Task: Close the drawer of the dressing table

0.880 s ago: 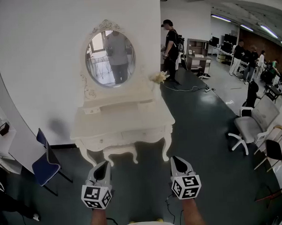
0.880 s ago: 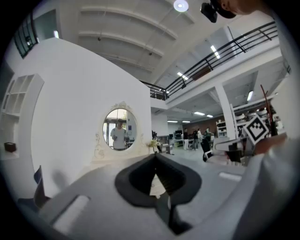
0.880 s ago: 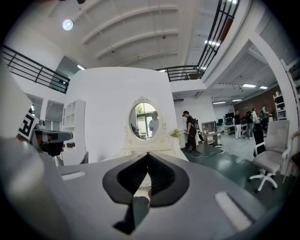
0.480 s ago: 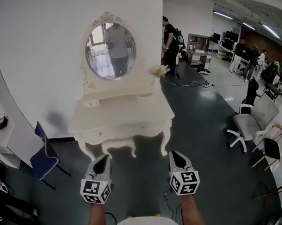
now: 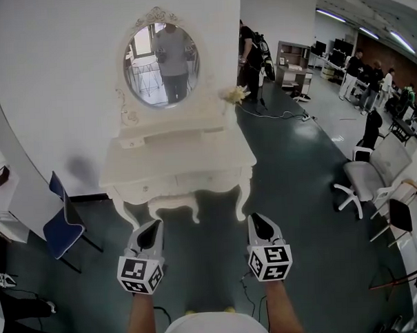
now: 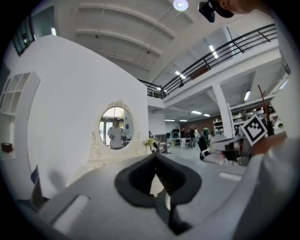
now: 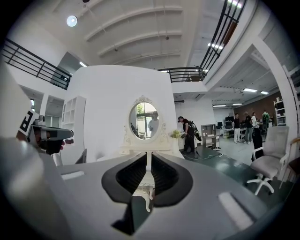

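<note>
One dressing table (image 5: 177,164), drawer (image 5: 203,180) indistinct

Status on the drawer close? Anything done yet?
Done: nothing so far. A small drawer on the upper left of the dressing table seems to stick out. In hand: the left gripper and right gripper hang empty in front of the table, touching nothing. Left: reach in and push the drawer flush.

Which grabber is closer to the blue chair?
Left. The left gripper hangs just right of the blue chair; the right gripper is farther right, beyond the left one.
</note>
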The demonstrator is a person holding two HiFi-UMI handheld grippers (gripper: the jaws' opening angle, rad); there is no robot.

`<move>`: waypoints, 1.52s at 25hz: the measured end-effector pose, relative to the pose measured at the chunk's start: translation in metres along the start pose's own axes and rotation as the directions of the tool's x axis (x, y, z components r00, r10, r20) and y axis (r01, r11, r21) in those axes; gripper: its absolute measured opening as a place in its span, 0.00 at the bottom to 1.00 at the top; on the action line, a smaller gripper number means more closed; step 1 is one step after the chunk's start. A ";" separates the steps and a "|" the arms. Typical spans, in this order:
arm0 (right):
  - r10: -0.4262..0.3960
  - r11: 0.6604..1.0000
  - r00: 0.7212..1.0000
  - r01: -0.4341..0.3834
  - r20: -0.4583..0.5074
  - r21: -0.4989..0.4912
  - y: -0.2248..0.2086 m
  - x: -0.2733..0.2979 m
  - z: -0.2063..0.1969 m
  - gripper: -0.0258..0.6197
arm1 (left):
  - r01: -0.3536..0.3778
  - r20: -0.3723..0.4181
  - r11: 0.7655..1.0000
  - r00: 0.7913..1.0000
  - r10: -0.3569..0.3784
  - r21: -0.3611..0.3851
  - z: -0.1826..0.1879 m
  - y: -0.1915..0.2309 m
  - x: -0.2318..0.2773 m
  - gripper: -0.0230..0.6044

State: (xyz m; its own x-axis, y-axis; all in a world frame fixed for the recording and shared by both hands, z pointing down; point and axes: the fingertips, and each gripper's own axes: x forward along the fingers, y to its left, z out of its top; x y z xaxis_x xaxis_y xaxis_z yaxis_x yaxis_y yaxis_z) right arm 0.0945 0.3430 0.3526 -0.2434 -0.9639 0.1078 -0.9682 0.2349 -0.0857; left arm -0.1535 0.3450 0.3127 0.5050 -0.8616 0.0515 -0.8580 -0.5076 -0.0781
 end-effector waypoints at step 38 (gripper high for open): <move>0.037 0.998 0.999 -0.036 -0.029 0.049 -0.091 -0.003 -0.030 0.13 | 0.003 -0.040 0.999 0.999 -0.001 0.054 -0.008 -0.076 0.059 0.03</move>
State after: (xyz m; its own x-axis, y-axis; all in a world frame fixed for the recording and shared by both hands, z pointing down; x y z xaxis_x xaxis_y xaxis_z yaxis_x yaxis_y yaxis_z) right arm 0.1816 0.3279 0.3899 -0.2807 -0.9504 0.1336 -0.9549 0.2626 -0.1384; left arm -0.0591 0.3326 0.3293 0.5015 -0.8604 0.0911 -0.8503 -0.5096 -0.1314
